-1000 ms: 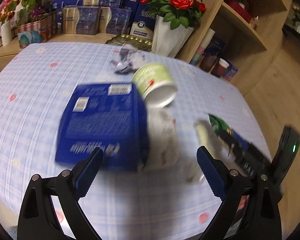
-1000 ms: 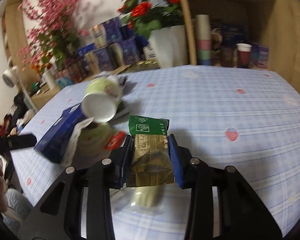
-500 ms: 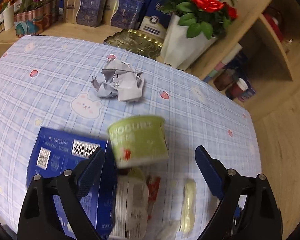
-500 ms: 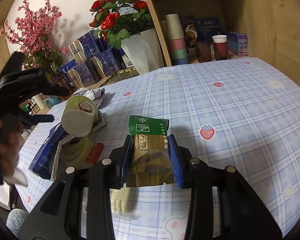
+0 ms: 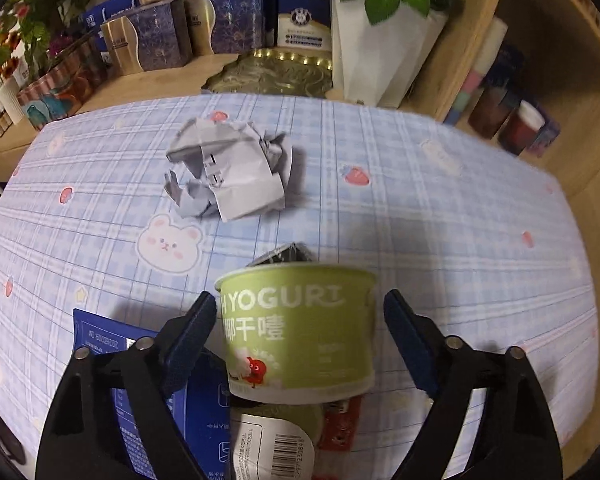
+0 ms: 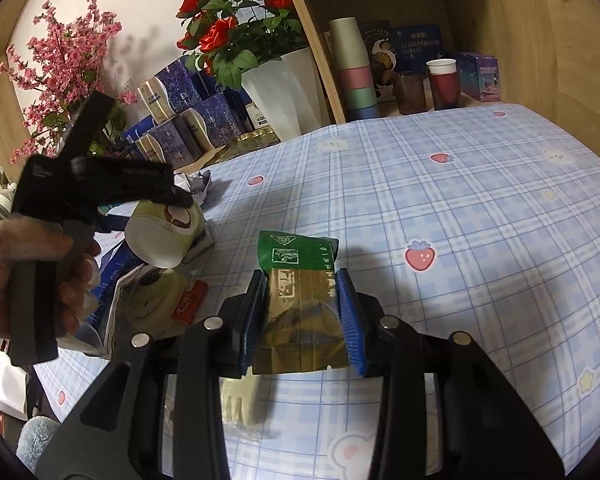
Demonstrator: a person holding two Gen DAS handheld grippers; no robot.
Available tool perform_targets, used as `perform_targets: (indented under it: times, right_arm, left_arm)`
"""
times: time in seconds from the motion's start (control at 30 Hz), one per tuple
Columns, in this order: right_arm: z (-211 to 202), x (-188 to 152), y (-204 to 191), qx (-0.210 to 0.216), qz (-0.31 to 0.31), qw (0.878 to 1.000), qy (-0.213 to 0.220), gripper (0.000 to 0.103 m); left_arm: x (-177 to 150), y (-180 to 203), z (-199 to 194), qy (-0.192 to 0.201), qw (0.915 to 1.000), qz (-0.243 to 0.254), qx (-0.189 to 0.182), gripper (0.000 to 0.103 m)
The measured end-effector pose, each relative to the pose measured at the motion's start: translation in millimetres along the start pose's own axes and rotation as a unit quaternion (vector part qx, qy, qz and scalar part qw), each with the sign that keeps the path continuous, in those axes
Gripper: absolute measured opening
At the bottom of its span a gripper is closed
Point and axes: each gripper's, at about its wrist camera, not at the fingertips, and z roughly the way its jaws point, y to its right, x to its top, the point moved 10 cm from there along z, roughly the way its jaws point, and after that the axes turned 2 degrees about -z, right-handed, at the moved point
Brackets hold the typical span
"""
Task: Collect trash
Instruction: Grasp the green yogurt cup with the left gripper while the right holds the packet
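Note:
A green yogurt cup (image 5: 300,328) lies on its side on other trash, between the open fingers of my left gripper (image 5: 298,320); the left pad is near the cup, the right pad stands apart. The cup shows in the right wrist view (image 6: 164,236) under the left gripper (image 6: 100,188). My right gripper (image 6: 302,312) is shut on a green and brown packet (image 6: 300,300) held above the table. A crumpled grey paper ball (image 5: 230,172) lies farther back. A blue box (image 5: 132,360) and a second yogurt cup (image 6: 156,300) lie beneath.
The table wears a blue checked cloth (image 5: 440,220). A white vase of roses (image 6: 280,92), blue gift boxes (image 5: 160,36) and a gold tray (image 5: 272,72) stand behind. Wooden shelves with cups (image 6: 440,84) are at the right. A pale plastic glove (image 6: 240,404) lies under my right gripper.
My left gripper has moved forward over the blue box and now straddles the green yogurt cup. My right gripper still holds the packet, nearly still.

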Motion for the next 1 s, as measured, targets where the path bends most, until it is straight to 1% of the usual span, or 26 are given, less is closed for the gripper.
perform_targets:
  times: [0.13, 0.23, 0.33, 0.47, 0.57, 0.7, 0.83, 1.0]
  right_arm:
    - [0, 1, 1, 0.0, 0.003, 1.0, 0.001, 0.038]
    - [0, 1, 1, 0.002, 0.005, 1.0, 0.002, 0.038]
    - [0, 1, 2, 0.002, 0.009, 1.0, 0.003, 0.038]
    - [-2, 2, 1, 0.003, 0.01, 1.0, 0.005, 0.038]
    - [-5, 2, -2, 0.007, 0.008, 1.0, 0.011, 0.038]
    - [-14, 0, -9, 0.015, 0.005, 1.0, 0.018, 0.038]
    - [-29, -5, -21, 0.025, -0.005, 0.999, 0.031, 0.038]
    - [-53, -15, -48, 0.031, -0.048, 0.998, 0.041, 0.038]
  left_arm:
    - [-2, 4, -4, 0.019, 0.9994, 0.028, 0.002, 0.074]
    - [0, 8, -20, 0.046, 0.998, 0.044, -0.003, 0.074]
    - [1, 15, -40, 0.069, 0.9956, 0.062, -0.014, 0.074]
    - [-2, 22, -79, 0.111, 0.9889, 0.097, -0.022, 0.074]
    - [-10, 19, -100, 0.124, 0.9861, 0.107, -0.027, 0.074]
    - [-32, 2, -131, 0.131, 0.9853, 0.104, -0.036, 0.074]
    - [-62, -24, -161, 0.137, 0.9845, 0.099, -0.046, 0.074]
    - [-105, -60, -197, 0.143, 0.9837, 0.091, -0.059, 0.074]
